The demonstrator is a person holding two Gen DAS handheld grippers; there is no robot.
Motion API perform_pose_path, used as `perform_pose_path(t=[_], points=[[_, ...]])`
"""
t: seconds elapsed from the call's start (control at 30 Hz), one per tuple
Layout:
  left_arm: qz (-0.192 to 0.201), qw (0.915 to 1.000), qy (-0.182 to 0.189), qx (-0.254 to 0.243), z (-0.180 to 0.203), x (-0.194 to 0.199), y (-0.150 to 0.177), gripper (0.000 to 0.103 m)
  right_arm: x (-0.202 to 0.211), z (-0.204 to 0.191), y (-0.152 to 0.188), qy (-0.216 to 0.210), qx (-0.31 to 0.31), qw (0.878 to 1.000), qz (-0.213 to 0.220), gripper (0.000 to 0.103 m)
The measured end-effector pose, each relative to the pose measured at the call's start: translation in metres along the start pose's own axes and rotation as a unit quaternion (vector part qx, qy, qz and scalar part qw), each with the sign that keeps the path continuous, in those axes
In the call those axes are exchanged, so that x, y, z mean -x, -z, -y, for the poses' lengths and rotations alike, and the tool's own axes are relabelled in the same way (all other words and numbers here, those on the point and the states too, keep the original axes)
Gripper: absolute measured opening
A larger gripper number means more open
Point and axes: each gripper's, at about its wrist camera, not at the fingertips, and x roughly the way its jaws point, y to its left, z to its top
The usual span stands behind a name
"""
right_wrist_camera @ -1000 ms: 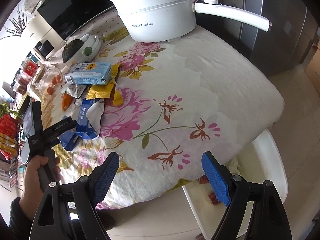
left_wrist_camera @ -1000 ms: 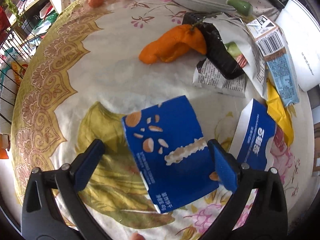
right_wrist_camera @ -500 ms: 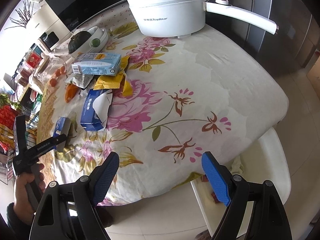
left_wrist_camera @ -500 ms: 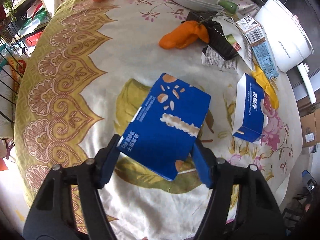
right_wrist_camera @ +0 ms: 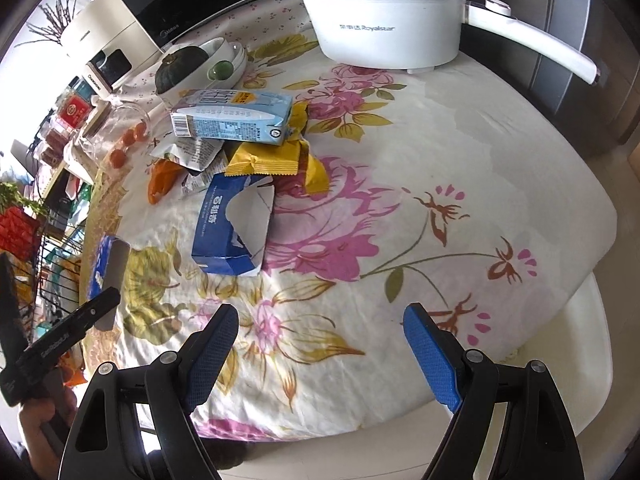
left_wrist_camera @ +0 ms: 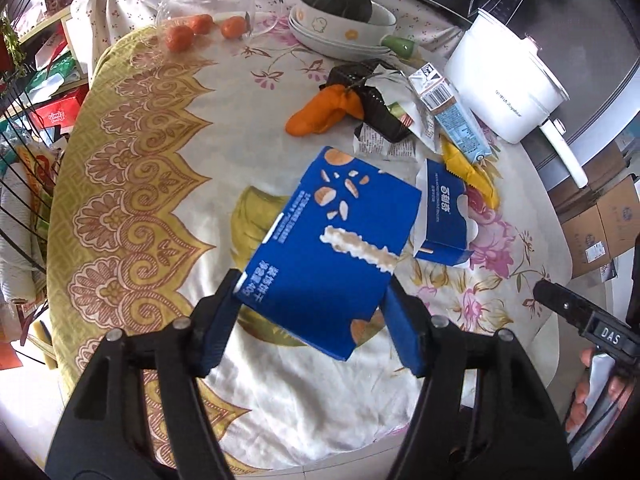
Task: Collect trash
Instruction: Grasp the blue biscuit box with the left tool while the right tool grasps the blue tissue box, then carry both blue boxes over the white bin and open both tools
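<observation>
My left gripper (left_wrist_camera: 316, 320) is shut on a blue snack box (left_wrist_camera: 328, 240) and holds it tilted above the flowered tablecloth (left_wrist_camera: 160, 152). The same box shows in the right wrist view (right_wrist_camera: 106, 268) at the far left. My right gripper (right_wrist_camera: 320, 344) is open and empty, low over the table's near edge. A torn blue carton (right_wrist_camera: 234, 224) lies ahead of it, also in the left wrist view (left_wrist_camera: 444, 216). Behind it lie yellow wrappers (right_wrist_camera: 272, 156), a light blue milk carton (right_wrist_camera: 232, 118), white wrappers (right_wrist_camera: 192, 152), an orange peel (left_wrist_camera: 324, 110) and a black wrapper (left_wrist_camera: 380, 108).
A white electric pot (right_wrist_camera: 384, 20) with a long handle stands at the back right. A bowl with a dark green squash (left_wrist_camera: 340, 4) and a glass jar with small oranges (left_wrist_camera: 200, 28) stand at the far side. A white bin (right_wrist_camera: 576, 344) is beyond the table's right edge.
My left gripper closed on the blue box, lifted it off the cloth and pulled back. My right gripper moved closer in over the table.
</observation>
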Motion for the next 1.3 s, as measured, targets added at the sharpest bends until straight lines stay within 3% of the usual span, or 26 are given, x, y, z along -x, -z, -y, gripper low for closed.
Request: perform_pose_path(t=[0.17, 0.4, 0.57, 0.73, 0.87, 1.3], points=[[0.001, 0.9991, 0.031, 0.029, -0.009, 0.012, -0.004, 0.069, -0.024, -0.031, -0.005, -0.028, 0.020, 0.999, -0.015, 0.086], [0.013, 0.9985, 0.036, 0.038, -0.017, 0.023, -0.005, 0.069, -0.065, -0.060, -0.026, -0.054, 0.000, 0.998, -0.023, 0.086], [0.022, 0.9976, 0.043, 0.050, -0.025, 0.030, -0.006, 0.069, -0.087, -0.074, -0.036, -0.020, -0.008, 1.000, -0.016, 0.088], [0.030, 0.9979, 0.033, 0.048, -0.031, 0.034, -0.007, 0.069, -0.097, -0.091, -0.039, 0.027, 0.032, 0.999, -0.006, 0.088], [0.030, 0.9976, 0.036, 0.051, -0.032, 0.036, -0.006, 0.069, -0.098, -0.097, -0.033, 0.060, 0.063, 0.996, 0.004, 0.075], [0.025, 0.9982, 0.050, 0.021, 0.003, 0.036, 0.008, 0.069, -0.051, -0.057, 0.004, 0.023, 0.055, 0.998, -0.022, 0.073]])
